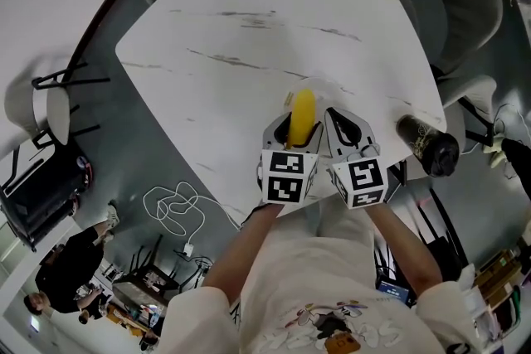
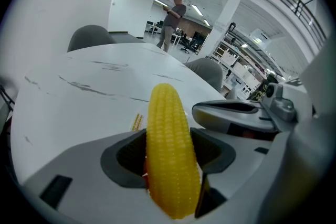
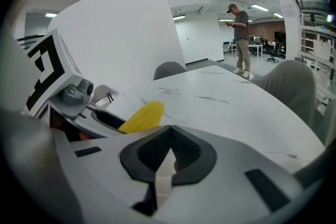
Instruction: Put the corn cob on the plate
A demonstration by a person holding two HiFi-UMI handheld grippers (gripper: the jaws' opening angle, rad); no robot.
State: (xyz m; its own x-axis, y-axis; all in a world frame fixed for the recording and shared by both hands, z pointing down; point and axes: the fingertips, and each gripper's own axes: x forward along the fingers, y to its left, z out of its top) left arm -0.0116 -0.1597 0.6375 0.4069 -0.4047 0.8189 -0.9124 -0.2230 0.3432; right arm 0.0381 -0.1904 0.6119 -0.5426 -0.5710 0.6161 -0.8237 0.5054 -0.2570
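Yellow corn cob (image 1: 303, 110) is clamped in the left tool (image 2: 169, 159). Both jaws press its sides, and the tip sticks out past them toward 12 o'clock. In the head view it is over the near part of the white marble counter (image 1: 265, 29), around 6 o'clock on the top. Can't tell if it touches the surface. Right tool (image 3: 169, 157) is just beside the left one at 3 o'clock, jaws together, nothing between them. Dark bottle (image 1: 427, 145) is at the counter edge, 3 o'clock of the right tool. Grey chairs (image 1: 452, 0) are round the far side, 12 to 2 o'clock. White cable (image 1: 174, 210) is coiled on the floor (image 1: 124, 120) at 8 o'clock. Person (image 3: 241, 42) stands in the background beyond the counter.
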